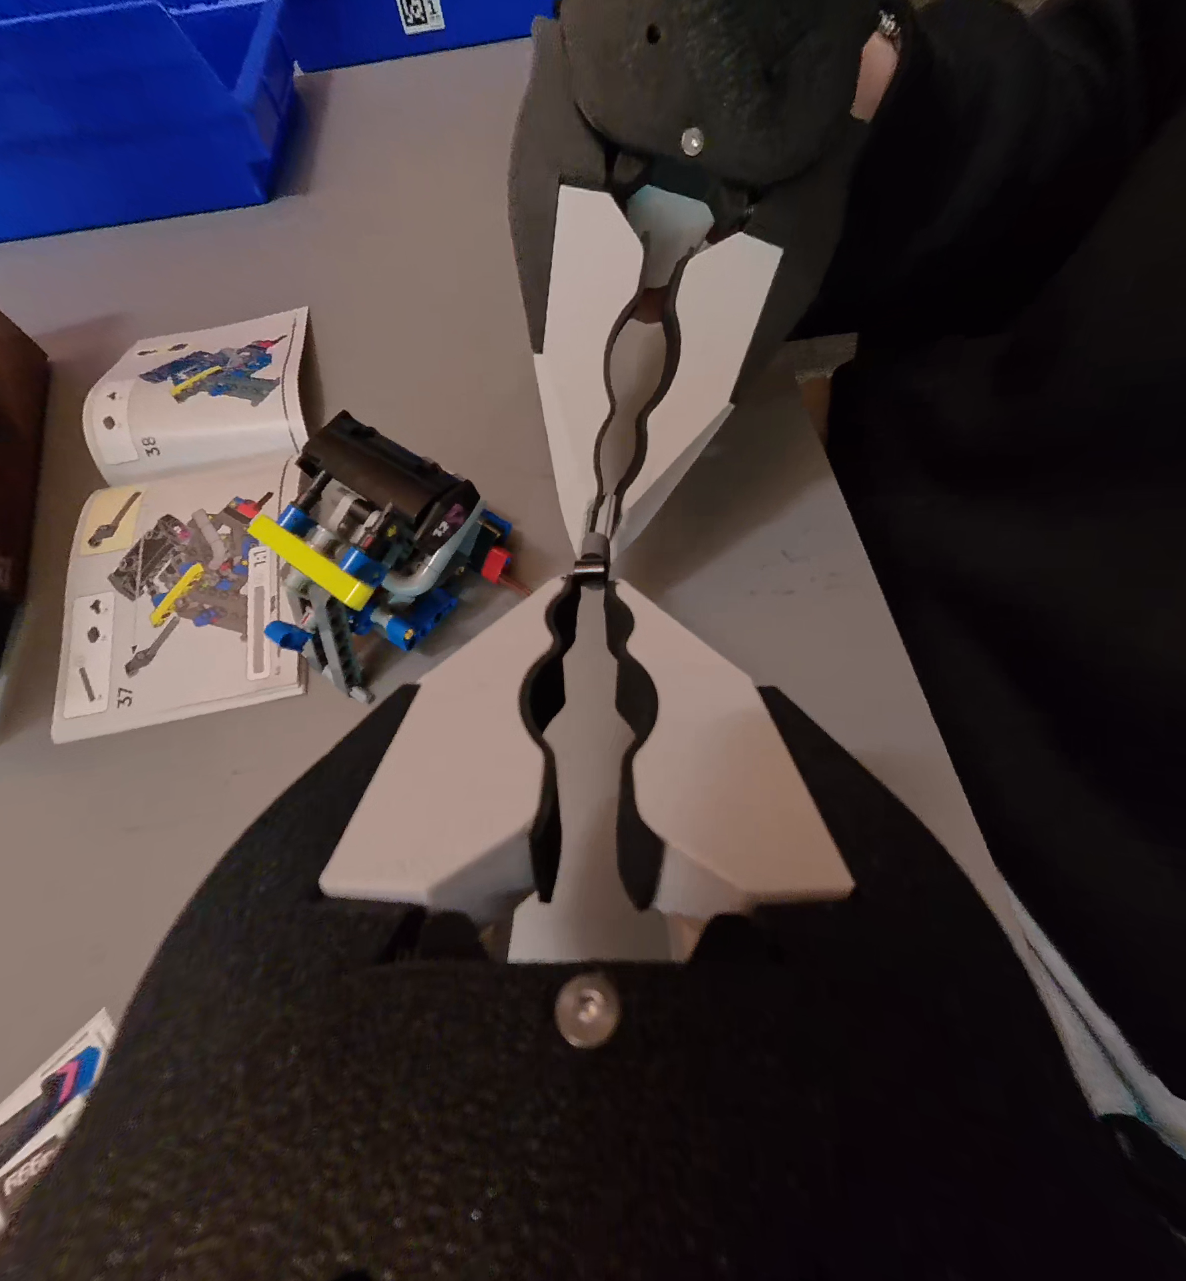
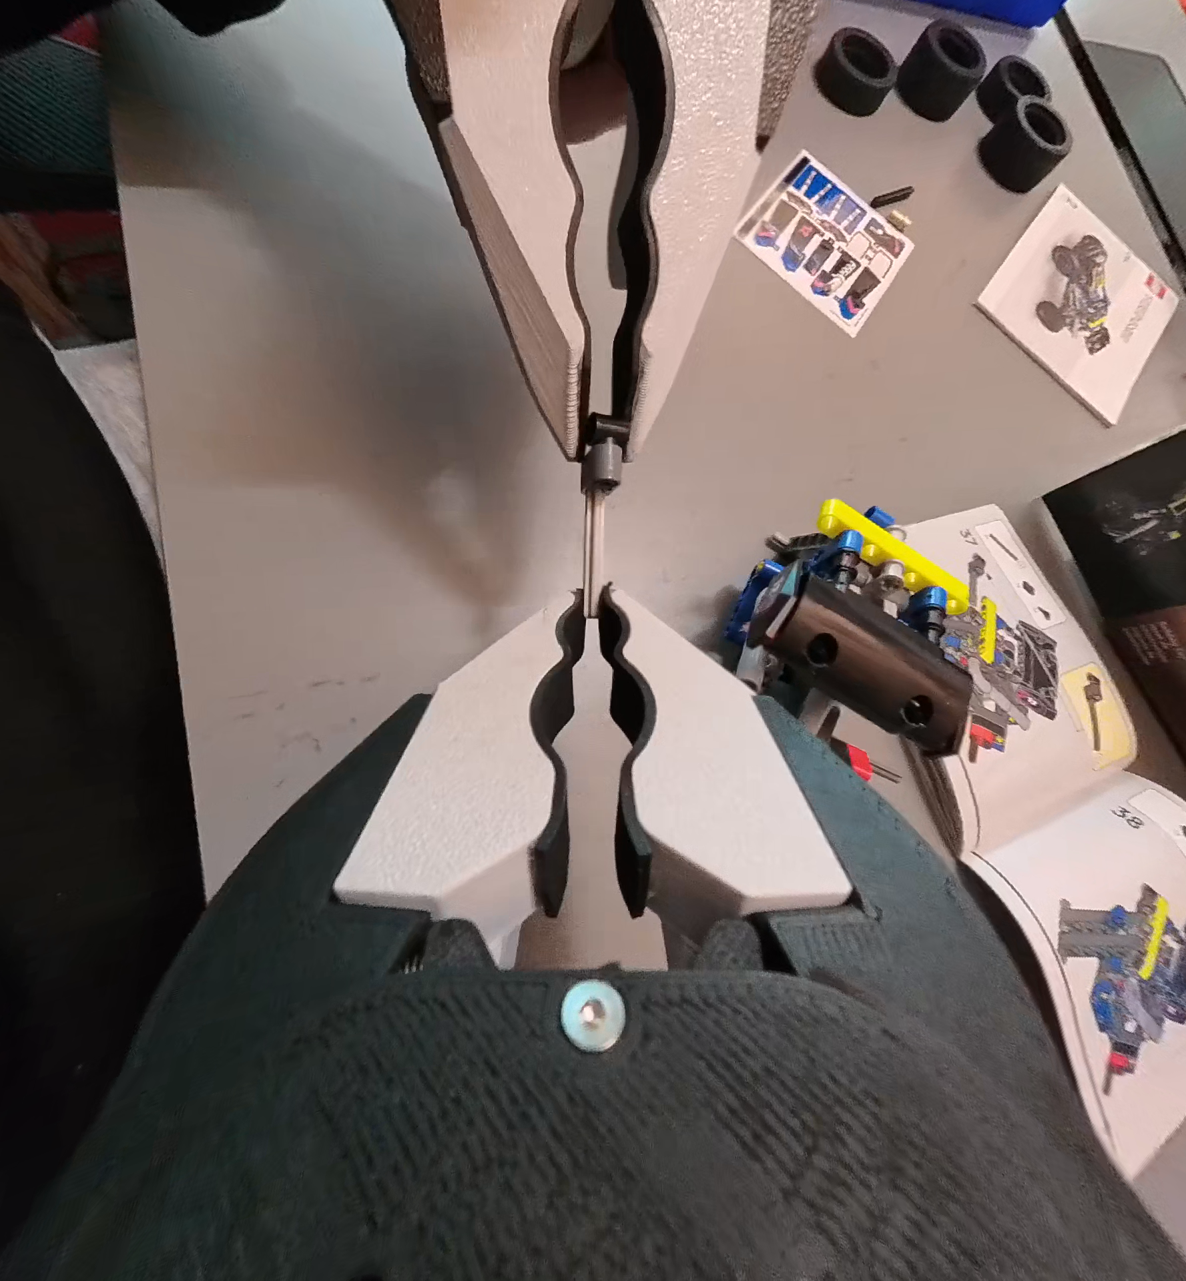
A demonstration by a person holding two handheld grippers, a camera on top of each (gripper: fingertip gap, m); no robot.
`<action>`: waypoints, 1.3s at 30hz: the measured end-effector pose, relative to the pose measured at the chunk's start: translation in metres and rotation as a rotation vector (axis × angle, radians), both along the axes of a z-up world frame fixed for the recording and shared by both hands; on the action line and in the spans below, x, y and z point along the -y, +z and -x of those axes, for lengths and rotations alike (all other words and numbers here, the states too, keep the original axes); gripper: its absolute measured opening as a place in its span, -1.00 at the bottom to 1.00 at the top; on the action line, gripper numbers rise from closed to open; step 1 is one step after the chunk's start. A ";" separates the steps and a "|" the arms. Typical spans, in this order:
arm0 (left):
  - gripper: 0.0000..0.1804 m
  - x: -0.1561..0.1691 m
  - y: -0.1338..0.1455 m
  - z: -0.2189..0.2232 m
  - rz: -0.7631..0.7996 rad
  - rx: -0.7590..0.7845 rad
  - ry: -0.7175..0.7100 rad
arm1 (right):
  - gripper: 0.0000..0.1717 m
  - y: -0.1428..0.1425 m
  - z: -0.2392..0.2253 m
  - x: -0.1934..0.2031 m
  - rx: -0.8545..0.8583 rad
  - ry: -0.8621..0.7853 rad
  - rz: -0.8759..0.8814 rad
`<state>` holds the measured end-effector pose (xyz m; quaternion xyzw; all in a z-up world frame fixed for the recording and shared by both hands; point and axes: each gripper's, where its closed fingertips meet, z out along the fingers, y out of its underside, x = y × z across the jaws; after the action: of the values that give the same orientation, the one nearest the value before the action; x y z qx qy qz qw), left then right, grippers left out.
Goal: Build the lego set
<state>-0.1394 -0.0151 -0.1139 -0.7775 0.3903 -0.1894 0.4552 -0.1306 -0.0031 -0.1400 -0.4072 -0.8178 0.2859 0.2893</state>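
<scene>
My left gripper is shut on a small black connector with a dark grey sleeve on its far end. The right wrist view shows that gripper coming in from the top with the black piece and the sleeve. My right gripper is shut on a thin light grey axle, whose far end meets the sleeve. In the left wrist view the right gripper comes from the top, tip to tip with my left one. Both are held above the grey table.
A partly built model of blue, yellow and black bricks lies on an open instruction booklet. Blue bins stand at the back. Black tyres, a sticker sheet, a small booklet and a dark box lie nearby. Only a small space, under 4 cm, lies between the two pairs of fingers.
</scene>
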 end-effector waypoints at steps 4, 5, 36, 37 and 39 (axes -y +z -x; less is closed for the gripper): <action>-0.95 -0.002 0.005 0.000 -0.017 0.063 0.021 | -0.65 0.023 0.009 0.000 -0.160 -0.019 0.061; -0.95 -0.002 0.006 0.001 -0.023 0.074 0.030 | -0.65 0.029 0.009 0.003 -0.187 -0.009 0.087; -0.95 0.001 0.006 -0.006 -0.118 -0.062 -0.026 | -0.94 0.029 0.009 0.018 -0.134 0.026 0.285; -0.95 0.000 0.005 -0.006 -0.107 -0.037 -0.014 | -0.94 0.029 0.010 0.017 -0.139 0.020 0.276; -0.93 0.001 0.006 -0.007 -0.076 0.031 -0.009 | -0.94 0.029 0.009 0.017 -0.149 0.020 0.265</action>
<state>-0.1323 -0.0159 -0.1082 -0.7550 0.3935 -0.1883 0.4895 -0.1399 -0.0197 -0.1109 -0.4113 -0.7532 0.4236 0.2900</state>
